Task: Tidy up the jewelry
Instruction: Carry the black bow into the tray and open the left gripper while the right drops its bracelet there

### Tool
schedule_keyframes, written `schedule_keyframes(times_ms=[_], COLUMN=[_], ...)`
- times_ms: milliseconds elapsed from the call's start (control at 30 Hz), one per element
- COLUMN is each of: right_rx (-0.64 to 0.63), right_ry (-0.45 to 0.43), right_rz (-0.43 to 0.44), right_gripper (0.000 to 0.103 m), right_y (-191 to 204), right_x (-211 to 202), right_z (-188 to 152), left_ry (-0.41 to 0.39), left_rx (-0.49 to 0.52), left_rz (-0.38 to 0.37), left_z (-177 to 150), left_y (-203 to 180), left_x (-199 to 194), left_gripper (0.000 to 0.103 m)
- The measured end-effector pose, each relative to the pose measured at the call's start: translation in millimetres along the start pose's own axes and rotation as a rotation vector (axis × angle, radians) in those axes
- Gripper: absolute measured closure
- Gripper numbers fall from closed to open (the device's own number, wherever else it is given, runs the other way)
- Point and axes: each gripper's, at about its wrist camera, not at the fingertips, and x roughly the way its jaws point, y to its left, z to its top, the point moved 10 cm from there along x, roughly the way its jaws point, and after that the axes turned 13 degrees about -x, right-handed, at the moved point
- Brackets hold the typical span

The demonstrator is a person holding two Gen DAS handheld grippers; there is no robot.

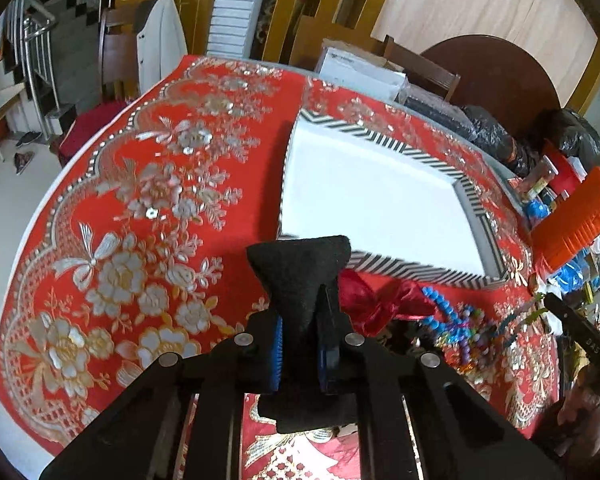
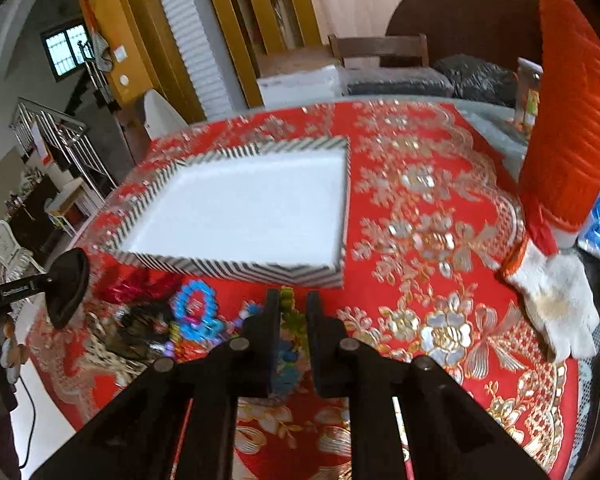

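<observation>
The striped-rimmed white tray (image 2: 236, 264) holds nothing yet, the jewelry heap (image 2: 188, 320) lies just beside its near edge, the left gripper (image 1: 298, 344) clenches a black felt piece (image 1: 300, 268), and the right gripper (image 2: 293, 316) grips a multicoloured beaded strand (image 2: 287, 350), so nearly all sorting seems left.

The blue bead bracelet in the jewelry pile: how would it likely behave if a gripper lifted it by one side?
The blue bead bracelet is a loop of separate beads, so it would probably droop rather than hold shape. It looks light. It lies against other pieces in the jewelry pile, so it may drag neighbours along.
</observation>
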Motion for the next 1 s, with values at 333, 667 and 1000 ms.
schedule_keyframes(times_ms=[333,667,1000], right_rx=[-0.037,-0.069,-0.115], right_ry=[-0.057,-0.053,0.015], right_rz=[0.006,-0.002,0.09], right_gripper=[0.09,0.09,0.09], right_y=[-0.7,-3.2,3.1], right_x=[-16.0,8.7,79.8], right_z=[42.5,82.4,113.4], left_ry=[-0.032,-0.04,-0.012], left_rx=[0.038,0.065,0.102], left_rz=[-0.005,0.008,0.058], left_z=[20.6,55.0,89.2], left_y=[-22.0,-42.6,-58.1], left_x=[-1.9,19.6,72.9], left_gripper=[0.1,0.1,0.1])
